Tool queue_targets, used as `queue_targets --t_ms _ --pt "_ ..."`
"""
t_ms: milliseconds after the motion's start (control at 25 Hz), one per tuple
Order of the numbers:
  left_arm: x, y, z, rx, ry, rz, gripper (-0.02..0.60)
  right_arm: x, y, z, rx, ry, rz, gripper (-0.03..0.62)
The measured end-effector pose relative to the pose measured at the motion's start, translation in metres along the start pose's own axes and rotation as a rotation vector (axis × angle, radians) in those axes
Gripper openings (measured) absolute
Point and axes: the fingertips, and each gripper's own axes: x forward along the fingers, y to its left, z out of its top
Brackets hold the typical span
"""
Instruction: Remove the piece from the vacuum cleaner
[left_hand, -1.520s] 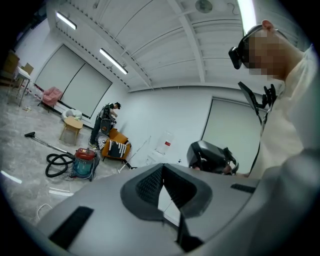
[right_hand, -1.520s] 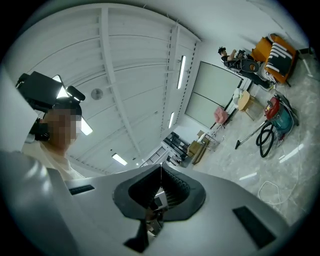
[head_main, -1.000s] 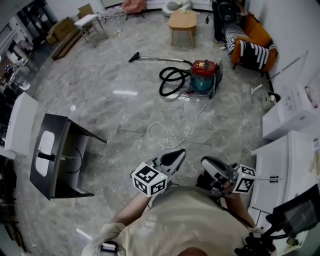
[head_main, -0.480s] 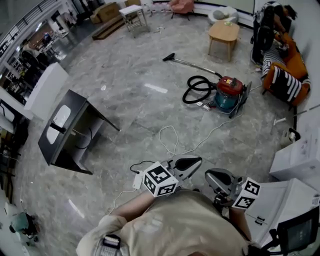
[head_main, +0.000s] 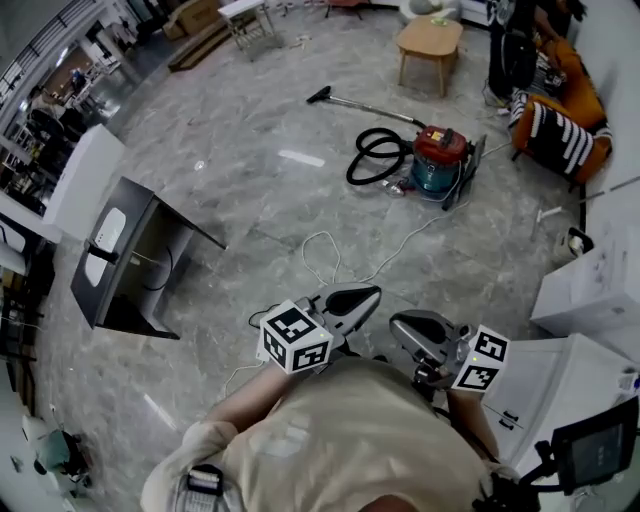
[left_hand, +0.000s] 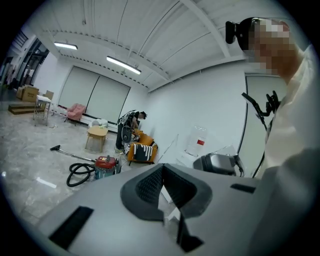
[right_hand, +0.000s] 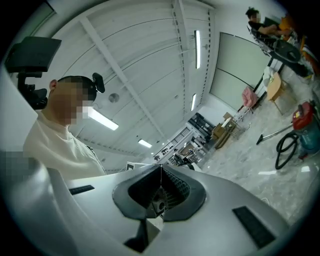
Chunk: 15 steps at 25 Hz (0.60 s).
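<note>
Head view: the vacuum cleaner (head_main: 437, 162) stands on the stone floor, well ahead of both grippers. Its black hose (head_main: 354, 165) is coiled just left of it. From the vacuum cleaner a thin metal wand (head_main: 375, 109) runs away to the upper left and ends in a dark floor nozzle (head_main: 318, 95).

The piece to remove is probably the wand or the nozzle. Both look stiff, light and smooth, so a firm grip close to the joint should work, with the other gripper steadying the hose end. The hose would flex. The vacuum cleaner's drum is closed under its red lid, so its contents are hidden.

The left gripper (left_hand: 162, 170) and the right gripper (right_hand: 160, 170) each have their jaws pressed together on nothing, near the person's chest.
</note>
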Motion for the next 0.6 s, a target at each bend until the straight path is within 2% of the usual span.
queue_targets --t_ms 120,360,480,600 --pt "0.015 -0.007 0.001 0.008 0.029 -0.033 0.003 -0.016 -0.002 0.01 -0.001 -0.047 -0.056 0.003" --pt "0.054 -0.023 -0.001 0.051 0.073 -0.152 0.003 -0.056 -0.018 0.03 -0.044 -0.198 -0.21 0.003" --pt "0.071 -0.023 -0.002 0.072 0.085 -0.201 0.003 -0.065 -0.028 0.032 -0.034 -0.222 -0.253 0.003" --pt "0.087 -0.014 -0.004 0.058 0.096 -0.241 0.003 -0.071 -0.042 0.037 -0.025 -0.232 -0.311 0.003"
